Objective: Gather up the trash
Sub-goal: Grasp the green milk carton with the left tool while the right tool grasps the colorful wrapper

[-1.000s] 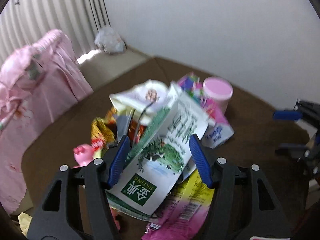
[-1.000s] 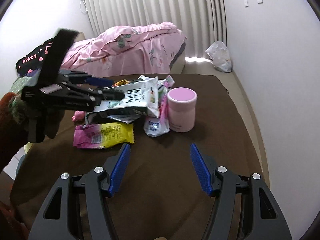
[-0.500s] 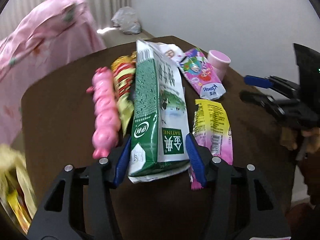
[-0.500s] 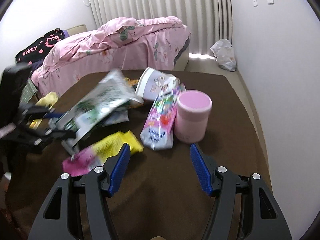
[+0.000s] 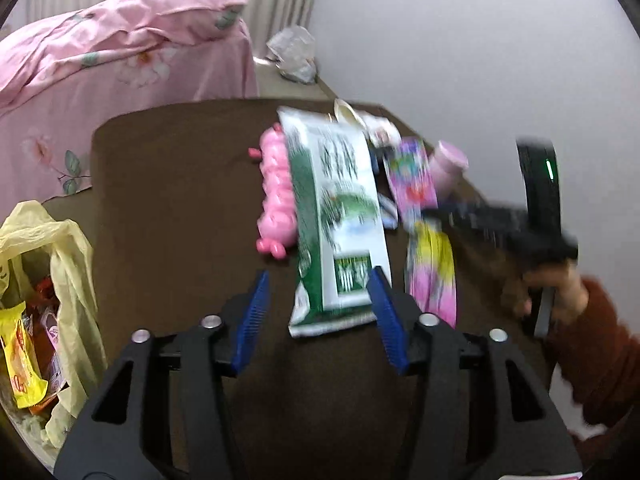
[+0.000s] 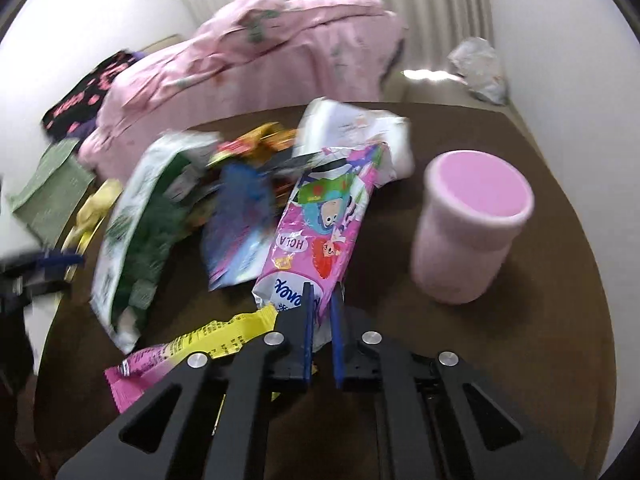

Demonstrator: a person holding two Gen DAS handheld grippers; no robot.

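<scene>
A green-and-white milk carton (image 5: 336,208) hangs between the fingers of my left gripper (image 5: 319,274), above the brown table (image 5: 172,200). The jaws are opening: the carton rests against the right finger, with a gap at the left one. My right gripper (image 6: 323,286) is closing, its pads pinching the near end of a pink cartoon tissue packet (image 6: 324,220). A yellow-and-pink wrapper (image 6: 200,340) lies just left of it. The carton (image 6: 136,232) shows blurred at the left of the right wrist view. More wrappers are piled behind.
A yellow plastic bag (image 5: 60,280) holding trash stands off the table's left edge. A pink cup (image 6: 472,232) stands right of the packet. A pink toy (image 5: 276,200) lies beside the carton. A pink-covered bed (image 5: 120,48) lies behind the table.
My left gripper carried the carton leftwards, bringing the yellow bag into view, and its grip loosened. My right gripper moved forward and down and went from wide open to pinching the pink packet.
</scene>
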